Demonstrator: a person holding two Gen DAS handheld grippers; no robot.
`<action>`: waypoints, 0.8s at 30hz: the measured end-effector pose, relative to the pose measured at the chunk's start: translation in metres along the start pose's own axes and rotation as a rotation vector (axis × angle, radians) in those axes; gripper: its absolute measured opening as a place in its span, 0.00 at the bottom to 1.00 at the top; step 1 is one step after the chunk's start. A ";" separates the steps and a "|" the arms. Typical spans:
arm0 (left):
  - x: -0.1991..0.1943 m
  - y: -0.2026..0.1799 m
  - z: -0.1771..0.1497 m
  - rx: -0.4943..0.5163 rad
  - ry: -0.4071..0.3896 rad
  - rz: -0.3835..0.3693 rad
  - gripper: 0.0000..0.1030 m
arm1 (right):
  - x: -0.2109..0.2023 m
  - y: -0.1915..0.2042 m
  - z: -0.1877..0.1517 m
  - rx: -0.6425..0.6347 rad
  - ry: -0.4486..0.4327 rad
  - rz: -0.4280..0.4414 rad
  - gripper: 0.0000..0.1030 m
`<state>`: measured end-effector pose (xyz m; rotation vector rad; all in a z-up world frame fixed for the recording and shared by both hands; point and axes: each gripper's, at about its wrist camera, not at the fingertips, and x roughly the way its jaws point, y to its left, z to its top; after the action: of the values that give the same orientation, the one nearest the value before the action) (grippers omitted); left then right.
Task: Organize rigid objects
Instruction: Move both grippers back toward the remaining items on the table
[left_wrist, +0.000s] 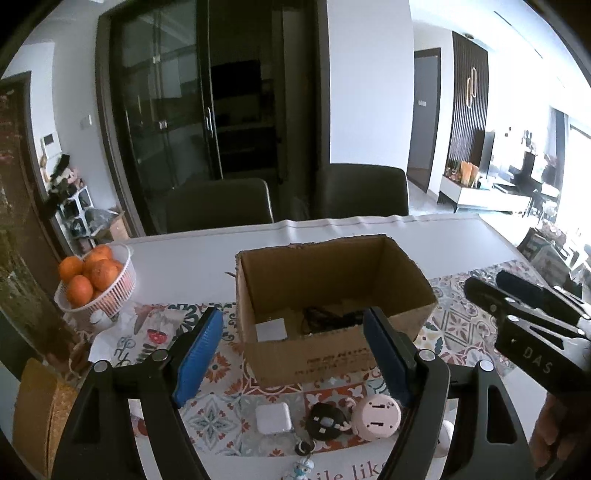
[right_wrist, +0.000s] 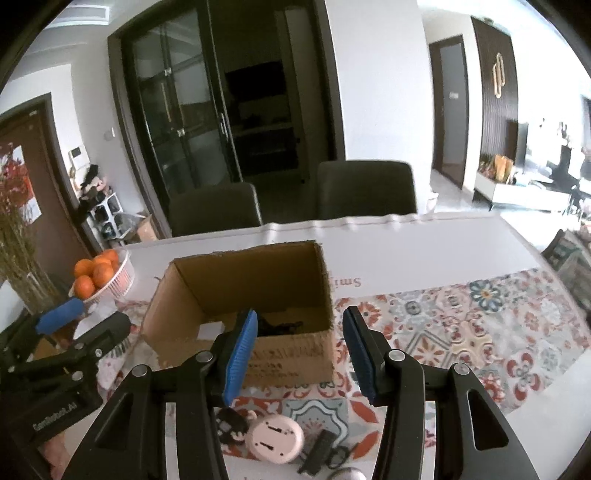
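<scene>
An open cardboard box (left_wrist: 325, 354) stands on the patterned mat; it holds a white block (left_wrist: 271, 329) and black cables (left_wrist: 325, 319). It also shows in the right wrist view (right_wrist: 288, 363). In front of it lie a white square adapter (left_wrist: 274, 417), a black round item (left_wrist: 327, 421) and a pink round item (left_wrist: 376, 416). My left gripper (left_wrist: 293, 358) is open and empty above them. My right gripper (right_wrist: 301, 354) is open and empty above the pink round item (right_wrist: 275, 437), the black item (right_wrist: 231, 428) and a black flat piece (right_wrist: 317, 452).
A white basket of oranges (left_wrist: 110, 291) stands at the table's left. Two dark chairs (left_wrist: 364, 192) stand behind the table. The right gripper (left_wrist: 532, 310) shows at the right of the left wrist view. A small keychain (left_wrist: 304, 448) lies near the front edge.
</scene>
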<state>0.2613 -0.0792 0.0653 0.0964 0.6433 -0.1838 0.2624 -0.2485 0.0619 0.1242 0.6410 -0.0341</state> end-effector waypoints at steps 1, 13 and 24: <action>-0.003 -0.001 -0.002 0.000 -0.002 0.005 0.76 | -0.005 0.000 -0.002 -0.006 -0.011 -0.010 0.48; -0.028 -0.002 -0.044 -0.004 -0.026 0.000 0.76 | -0.047 0.005 -0.039 -0.029 -0.095 -0.074 0.54; -0.035 -0.003 -0.077 -0.001 0.013 -0.010 0.76 | -0.054 0.003 -0.075 -0.007 -0.048 -0.087 0.59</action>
<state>0.1879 -0.0659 0.0248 0.0939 0.6570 -0.1931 0.1754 -0.2364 0.0349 0.0887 0.5980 -0.1185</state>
